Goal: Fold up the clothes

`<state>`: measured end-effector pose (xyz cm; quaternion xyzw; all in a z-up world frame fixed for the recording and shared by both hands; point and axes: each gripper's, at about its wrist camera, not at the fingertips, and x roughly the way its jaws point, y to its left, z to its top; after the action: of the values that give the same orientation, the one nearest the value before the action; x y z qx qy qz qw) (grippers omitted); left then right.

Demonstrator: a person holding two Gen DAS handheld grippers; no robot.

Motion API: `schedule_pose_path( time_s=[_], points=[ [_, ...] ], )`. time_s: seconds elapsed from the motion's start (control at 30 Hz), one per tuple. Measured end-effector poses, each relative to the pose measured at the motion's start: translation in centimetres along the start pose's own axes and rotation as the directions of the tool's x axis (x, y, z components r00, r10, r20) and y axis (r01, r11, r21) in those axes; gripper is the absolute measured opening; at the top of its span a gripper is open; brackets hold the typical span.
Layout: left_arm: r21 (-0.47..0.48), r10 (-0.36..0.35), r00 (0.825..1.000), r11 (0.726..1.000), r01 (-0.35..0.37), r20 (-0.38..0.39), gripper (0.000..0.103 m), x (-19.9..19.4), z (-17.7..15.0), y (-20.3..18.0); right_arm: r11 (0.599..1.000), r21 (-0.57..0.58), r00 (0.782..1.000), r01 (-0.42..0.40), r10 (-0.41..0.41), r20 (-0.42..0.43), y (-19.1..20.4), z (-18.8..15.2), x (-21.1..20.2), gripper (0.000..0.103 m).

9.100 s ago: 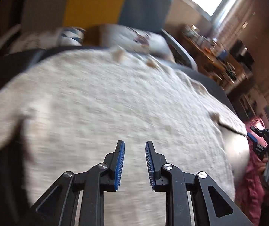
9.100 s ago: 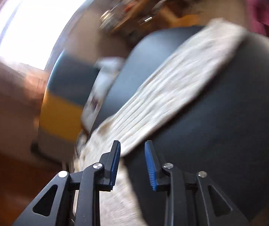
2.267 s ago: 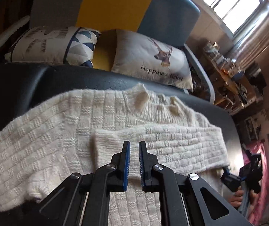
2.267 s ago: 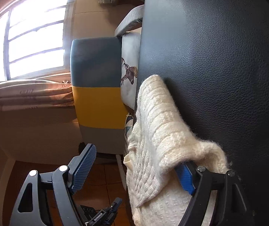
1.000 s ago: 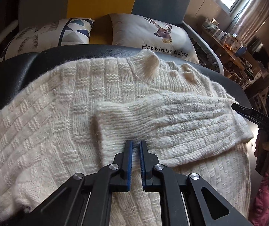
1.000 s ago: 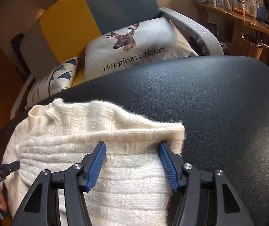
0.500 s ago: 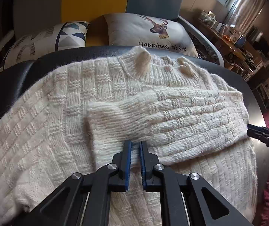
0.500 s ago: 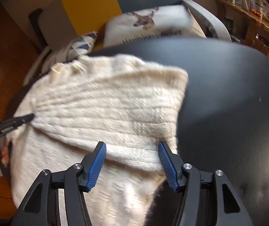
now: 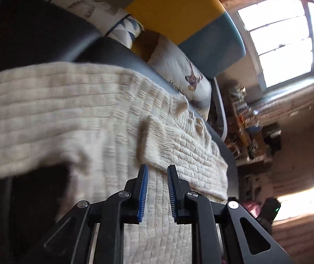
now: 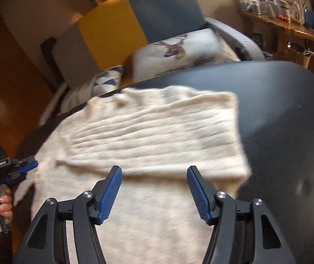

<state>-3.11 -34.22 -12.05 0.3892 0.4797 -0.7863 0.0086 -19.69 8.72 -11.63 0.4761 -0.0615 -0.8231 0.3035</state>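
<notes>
One sleeve's folded across the sweater, mid-frame on the black table. Both my jaws are empty: right gripper wide, left gripper narrow. Next I'd guess the other sleeve, far left.

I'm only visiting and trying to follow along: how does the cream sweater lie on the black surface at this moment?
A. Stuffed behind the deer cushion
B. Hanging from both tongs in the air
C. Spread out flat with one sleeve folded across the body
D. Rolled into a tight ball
C: the sweater lies spread on the black surface with one sleeve folded across its body, and the right tongs stand open, holding nothing.
</notes>
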Motion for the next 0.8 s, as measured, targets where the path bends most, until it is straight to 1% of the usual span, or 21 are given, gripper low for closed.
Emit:
schedule_pose_path(
  time_s=[0.03,0.07,0.1,0.17,0.2,0.3,0.37,0.4,0.47,0.5,0.57,0.63,0.7,0.77,0.8],
  points=[
    [-0.061,-0.012,0.999,0.998,0.015,0.036,0.019,-2.4,-0.2,2.1,0.999,-0.008,0.999,-0.032,0.032,-0.003,1.3,-0.7,0.3,0.063],
    [-0.107,-0.006,0.997,0.994,0.014,0.072,0.019,-4.7,-0.3,4.0,0.998,-0.017,0.998,-0.062,0.062,-0.010,2.6,-1.3,0.6,0.063],
    [-0.151,0.018,0.993,0.989,-0.001,0.115,0.019,-7.2,-0.6,6.2,0.996,-0.030,0.996,-0.084,0.083,-0.023,4.0,-2.0,0.9,0.063],
    [-0.240,0.072,0.978,0.970,-0.023,0.196,0.019,-12.3,-1.4,10.5,0.992,-0.071,0.994,-0.102,0.099,-0.045,6.7,-3.3,1.8,0.063],
    [-0.286,0.098,0.967,0.958,-0.028,0.234,0.019,-14.9,-1.9,12.8,0.990,-0.087,0.992,-0.113,0.108,-0.060,7.9,-3.9,2.3,0.063],
    [-0.420,0.190,0.925,0.907,-0.037,0.329,0.019,-21.9,-4.4,18.8,0.984,-0.130,0.988,-0.126,0.113,-0.102,10.9,-5.8,3.6,0.063],
    [-0.505,0.258,0.895,0.862,-0.043,0.365,0.019,-25.7,-6.0,22.3,0.981,-0.144,0.986,-0.132,0.115,-0.121,12.2,-6.7,4.4,0.063],
    [-0.542,0.276,0.886,0.840,-0.034,0.372,0.019,-26.9,-6.7,23.8,0.979,-0.149,0.984,-0.137,0.118,-0.131,12.8,-7.1,4.8,0.063],
    [-0.608,0.298,0.879,0.794,-0.013,0.371,0.019,-28.4,-7.7,26.5,0.979,-0.154,0.983,-0.135,0.113,-0.143,13.7,-7.7,5.3,0.063],
    [-0.624,0.297,0.879,0.782,0.000,0.372,0.019,-28.9,-8.0,27.4,0.980,-0.148,0.983,-0.134,0.113,-0.147,13.9,-7.9,5.4,0.063],
    [-0.646,0.269,0.889,0.763,0.039,0.371,0.019,-29.0,-8.2,28.9,0.982,-0.138,0.982,-0.132,0.110,-0.155,14.3,-8.2,5.7,0.063],
    [-0.663,0.243,0.891,0.744,0.082,0.383,0.022,-28.7,-8.2,29.9,0.983,-0.134,0.982,-0.125,0.104,-0.157,14.4,-8.3,5.7,0.063],
    [-0.679,0.243,0.892,0.729,0.091,0.381,0.028,-27.8,-7.6,30.2,0.985,-0.128,0.982,-0.115,0.094,-0.161,14.5,-8.3,5.8,0.063],
    [-0.687,0.231,0.895,0.719,0.107,0.381,0.031,-26.9,-6.8,30.7,0.986,-0.124,0.982,-0.108,0.087,-0.165,14.3,-8.4,5.8,0.063],
    [-0.692,0.226,0.893,0.712,0.121,0.389,0.033,-26.5,-6.4,30.9,0.987,-0.122,0.982,-0.105,0.084,-0.167,14.3,-8.5,5.8,0.063]
  ],
)
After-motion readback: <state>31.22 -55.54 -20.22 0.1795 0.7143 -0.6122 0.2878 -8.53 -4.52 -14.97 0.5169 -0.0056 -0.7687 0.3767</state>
